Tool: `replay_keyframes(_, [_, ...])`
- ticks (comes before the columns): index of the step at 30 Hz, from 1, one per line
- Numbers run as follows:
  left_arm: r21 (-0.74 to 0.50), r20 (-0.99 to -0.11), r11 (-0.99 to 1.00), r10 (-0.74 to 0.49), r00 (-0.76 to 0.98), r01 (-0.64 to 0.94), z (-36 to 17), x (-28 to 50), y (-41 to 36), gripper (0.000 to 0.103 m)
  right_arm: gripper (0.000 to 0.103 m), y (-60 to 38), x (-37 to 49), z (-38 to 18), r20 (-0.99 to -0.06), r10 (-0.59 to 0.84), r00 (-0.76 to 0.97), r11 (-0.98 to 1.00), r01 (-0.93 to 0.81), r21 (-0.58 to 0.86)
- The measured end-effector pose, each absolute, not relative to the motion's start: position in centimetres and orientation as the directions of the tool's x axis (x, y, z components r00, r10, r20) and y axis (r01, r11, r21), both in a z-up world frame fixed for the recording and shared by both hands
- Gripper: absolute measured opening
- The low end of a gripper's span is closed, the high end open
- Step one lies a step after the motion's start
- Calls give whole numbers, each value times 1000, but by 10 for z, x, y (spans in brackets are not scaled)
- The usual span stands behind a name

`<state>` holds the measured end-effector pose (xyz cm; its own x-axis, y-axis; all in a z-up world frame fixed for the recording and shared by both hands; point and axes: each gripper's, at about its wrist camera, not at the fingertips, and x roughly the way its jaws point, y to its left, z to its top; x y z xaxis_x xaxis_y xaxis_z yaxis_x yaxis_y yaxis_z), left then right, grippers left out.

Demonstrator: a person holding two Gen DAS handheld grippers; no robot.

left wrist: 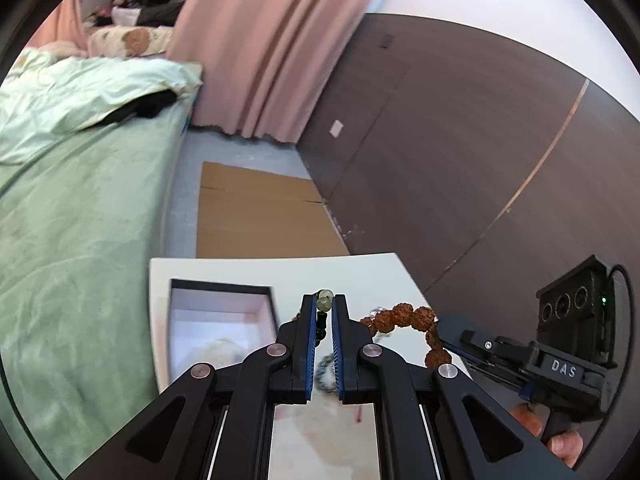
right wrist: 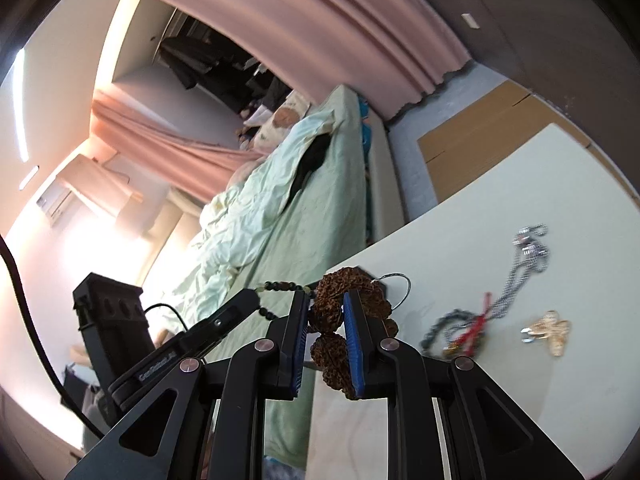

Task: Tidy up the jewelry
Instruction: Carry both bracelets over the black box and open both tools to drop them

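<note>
Beads in transit. Left hand-held gripper pinching small dark-and-pale bead strand; right hand-held gripper pinching large brown rudraksha-seed bracelet, both above white desk. Lower slowly, strands untangled, into open black-rimmed white box. Desk edge near; silver chain well clear.

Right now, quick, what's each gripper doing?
Left gripper: shut on the dark bead string.
Right gripper: shut on the brown bead bracelet.
</note>
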<state>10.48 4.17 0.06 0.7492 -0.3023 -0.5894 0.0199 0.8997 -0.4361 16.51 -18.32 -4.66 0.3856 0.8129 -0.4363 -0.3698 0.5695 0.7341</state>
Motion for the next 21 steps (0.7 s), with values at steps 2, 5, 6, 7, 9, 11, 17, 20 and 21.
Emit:
replay_keyframes(2, [-454, -604, 891, -306, 736, -2, -5, 107, 51, 8, 20, -174, 166, -49, -429, 822, 374, 557, -374, 742])
replay_keyframes(5, [-521, -616, 852, -331, 715, -54, -17, 113, 67, 9, 20, -161, 165, -50, -417, 835, 360, 540, -382, 750])
replay_keyframes(6, [-541, -623, 838, -344, 703, -70, -20, 115, 72, 11, 20, -159, 161, -50, -413, 837, 358, 536, -385, 752])
replay_keyframes(7, [-557, -628, 826, -353, 694, -84, -23, 117, 77, 18, 20, -155, 160, -50, -409, 841, 354, 530, -389, 754])
replay_keyframes(9, [-573, -623, 813, -352, 699, -101, -24, 115, 84, 42, 20, -149, 158, -50, -398, 849, 347, 517, -398, 757])
replay_keyframes(11, [-579, -601, 807, -329, 728, -114, -19, 111, 89, 65, 20, -144, 157, -50, -385, 857, 342, 504, -405, 763])
replay_keyframes(17, [-612, -550, 779, -295, 781, -137, -8, 98, 111, 70, 20, -125, 160, -61, -374, 868, 328, 485, -394, 780])
replay_keyframes(20, [-633, -548, 760, -303, 779, -150, -11, 97, 116, 70, 20, -116, 169, -77, -444, 845, 297, 529, -350, 773])
replay_keyframes(21, [-633, -548, 759, -303, 779, -150, -11, 97, 117, 70, 21, -115, 171, -80, -460, 839, 291, 540, -338, 771])
